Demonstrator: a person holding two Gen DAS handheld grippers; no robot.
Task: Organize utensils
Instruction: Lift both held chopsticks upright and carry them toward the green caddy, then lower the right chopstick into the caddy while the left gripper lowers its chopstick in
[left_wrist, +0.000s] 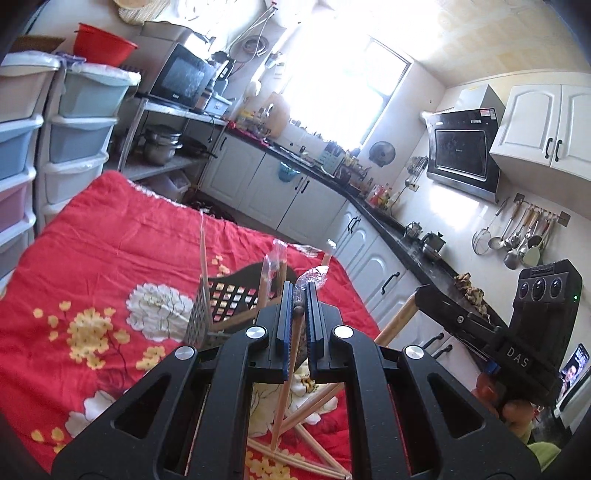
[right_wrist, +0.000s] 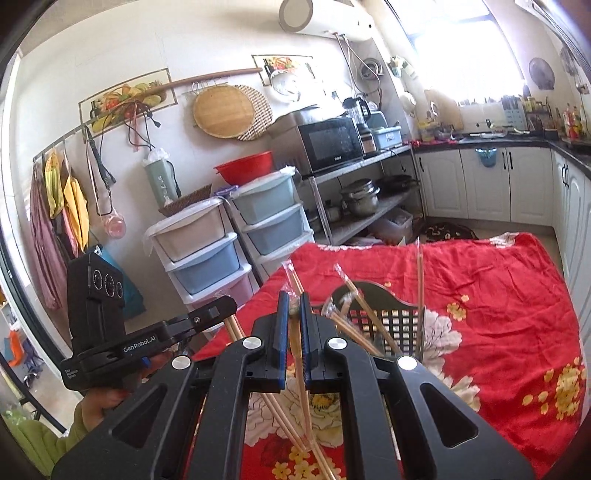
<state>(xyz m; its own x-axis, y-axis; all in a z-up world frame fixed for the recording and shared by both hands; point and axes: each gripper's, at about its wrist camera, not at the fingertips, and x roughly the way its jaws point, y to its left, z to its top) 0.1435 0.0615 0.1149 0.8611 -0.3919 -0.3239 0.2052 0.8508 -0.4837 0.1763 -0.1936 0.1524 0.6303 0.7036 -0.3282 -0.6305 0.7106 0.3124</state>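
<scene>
Kitchen, table under a red floral cloth (left_wrist: 122, 236). Left hand-held gripper (left_wrist: 298, 314) closed down on a single wooden chopstick (left_wrist: 286, 373); dark butt end stands just above the blue pads, shaft hangs down between the jaws toward the cloth. Right hand-held gripper (right_wrist: 291, 314) likewise pinched tight on a chopstick (right_wrist: 303, 384), top end showing between the pads, shaft running down below. Loose chopsticks (right_wrist: 284, 424) lie crossed on the cloth beneath both grippers. Black lattice basket (right_wrist: 384, 317) sits on the cloth just ahead of the grippers, several plastic-wrapped chopsticks (right_wrist: 354, 299) leaning out of it, one thin stick (right_wrist: 419, 273) upright at its far corner. Each wrist view catches the other gripper at its edge, held beside it, a chopstick visible under its jaws. Stacked plastic drawers (right_wrist: 207, 243) stand past the table's far side.
</scene>
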